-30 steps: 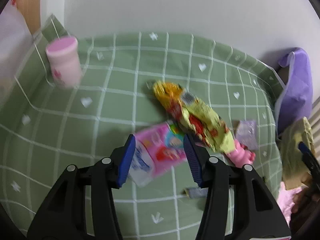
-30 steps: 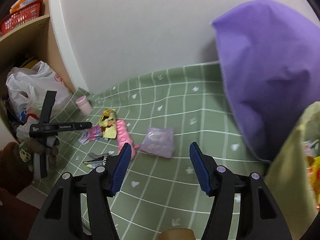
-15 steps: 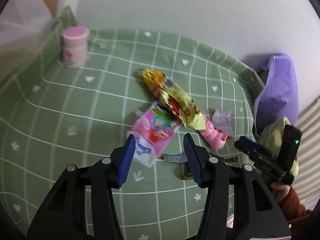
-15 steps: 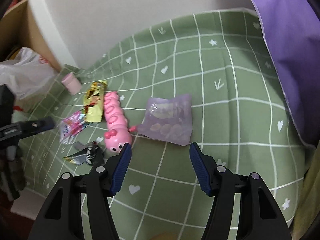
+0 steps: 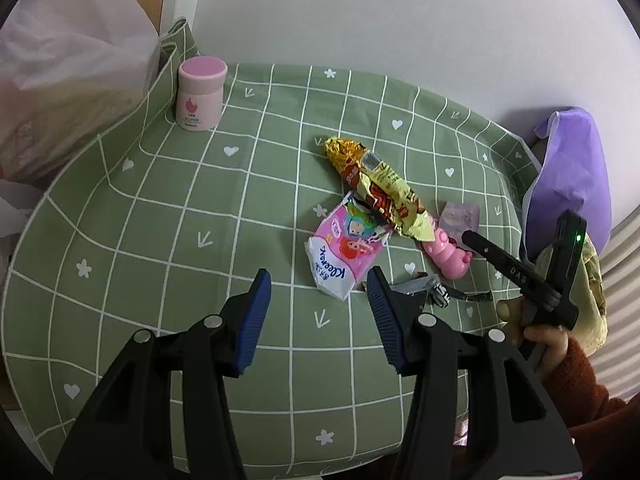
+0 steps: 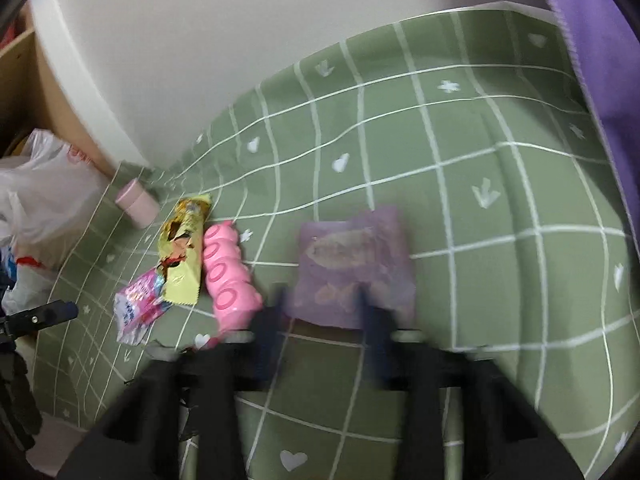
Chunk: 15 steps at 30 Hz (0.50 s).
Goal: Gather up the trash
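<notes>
right gripper (image 6: 320,304) lowered, fingers closing at one purple packet (image 6: 354,268).

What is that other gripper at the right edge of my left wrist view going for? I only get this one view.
Observer: The right wrist view shows the right gripper closing, with the near edge of the purple pouch between its blurred fingers.
Operator: Anything printed on it?
Observer: Faint fish-like shapes; no text is readable.
Operator: Touching anything beside it?
Observer: No; green cloth shows between it and the pink toy.
</notes>
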Available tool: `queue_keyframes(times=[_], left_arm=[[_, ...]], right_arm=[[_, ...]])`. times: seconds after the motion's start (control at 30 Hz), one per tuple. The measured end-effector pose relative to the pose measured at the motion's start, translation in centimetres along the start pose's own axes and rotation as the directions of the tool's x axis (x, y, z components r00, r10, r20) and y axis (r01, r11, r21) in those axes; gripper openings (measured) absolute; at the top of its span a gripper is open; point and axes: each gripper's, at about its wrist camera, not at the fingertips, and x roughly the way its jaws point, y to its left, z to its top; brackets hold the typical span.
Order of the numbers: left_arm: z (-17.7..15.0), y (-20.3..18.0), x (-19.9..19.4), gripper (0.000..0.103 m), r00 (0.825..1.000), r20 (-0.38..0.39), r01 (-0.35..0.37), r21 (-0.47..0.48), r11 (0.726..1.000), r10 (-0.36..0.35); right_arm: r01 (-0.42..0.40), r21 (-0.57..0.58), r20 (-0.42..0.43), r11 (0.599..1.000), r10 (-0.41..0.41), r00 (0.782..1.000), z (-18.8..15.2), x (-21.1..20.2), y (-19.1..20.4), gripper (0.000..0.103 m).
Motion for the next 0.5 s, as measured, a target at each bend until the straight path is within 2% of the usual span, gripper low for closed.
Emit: queue_keyframes(times=[0.1, 0.23, 0.33, 0.37, 0.4, 0.47, 0.5], left_arm=[[0.4, -0.6, 0.8, 0.047, 1.000, -0.007, 0.024, 0.003, 1.000, -0.024], [2.3, -2.4, 2.5, 0.047, 0.995, -0.006, 0.103, 0.009, 0.995, -0.102], [4.8, -2.7, 4.5, 0.048, 0.995, 0.027, 0.099, -0.050, 0.994, -0.098], [5.6, -2.7, 5.2, 0.048, 0.995, 0.032, 0.095, -0.074, 0.993, -0.093], [6.6, -2.9, 5.9, 0.052, 0.995, 0.039, 0.100, -0.096, 0.990, -0.096], [8.0, -3.5, 7.7, 0.056, 0.993, 0.029, 0.118, -0.112, 0.987, -0.115], [8.4, -3.7, 8.4, 0.056, 0.994, 0.018, 0.110, -0.117, 0.987, -0.108]], right_arm=[[-0.011, -0.013, 0.006, 1.000, 0.011, 1.000, -0.3, -1.1, 0.0, 0.015], [-0.005, -0.040, 0.015, 0.999, 0.006, 1.000, -1.4, -3.3, -0.4, 0.015], [0.069, -0.051, 0.066, 0.996, -0.066, 0.996, -2.1, -5.5, -0.8, 0.016], [0.099, -0.057, 0.094, 0.993, -0.093, 0.991, -2.3, -6.3, -0.9, 0.020], [0.122, -0.059, 0.119, 0.991, -0.114, 0.986, -2.5, -7.2, -1.1, 0.036], [0.125, -0.052, 0.154, 0.991, -0.115, 0.981, -2.8, -8.6, -1.7, 0.061], [0.119, -0.048, 0.168, 0.992, -0.109, 0.980, -2.9, -9.3, -2.1, 0.062]])
